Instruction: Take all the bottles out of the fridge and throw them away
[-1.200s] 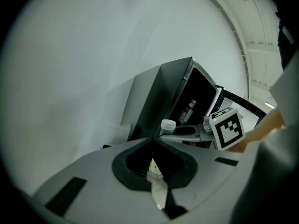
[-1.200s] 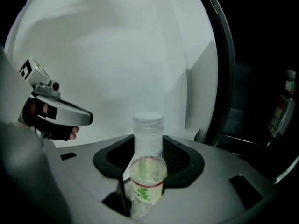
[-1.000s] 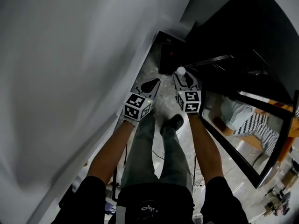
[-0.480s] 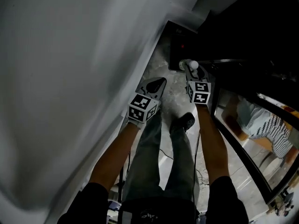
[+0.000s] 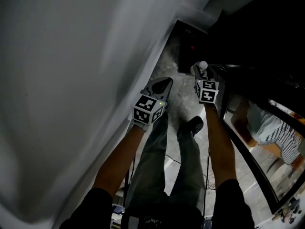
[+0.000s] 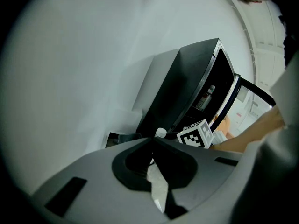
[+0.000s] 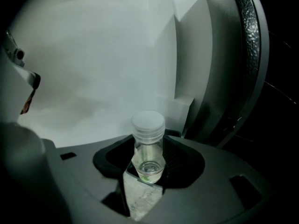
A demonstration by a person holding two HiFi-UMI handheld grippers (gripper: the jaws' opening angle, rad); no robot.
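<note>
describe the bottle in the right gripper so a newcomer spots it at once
Start at the black fridge with its glass door open. In front of it, the right gripper clamps a small clear plastic bottle. Its white screw cap and see-through body set it apart from the dark bottle on the fridge shelf.

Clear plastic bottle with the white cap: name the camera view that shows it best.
Right gripper view: the clear plastic bottle sits close, gripped between the jaws, cap and body visible. Head view shows just its white cap; left gripper view, the same cap, small.
</note>
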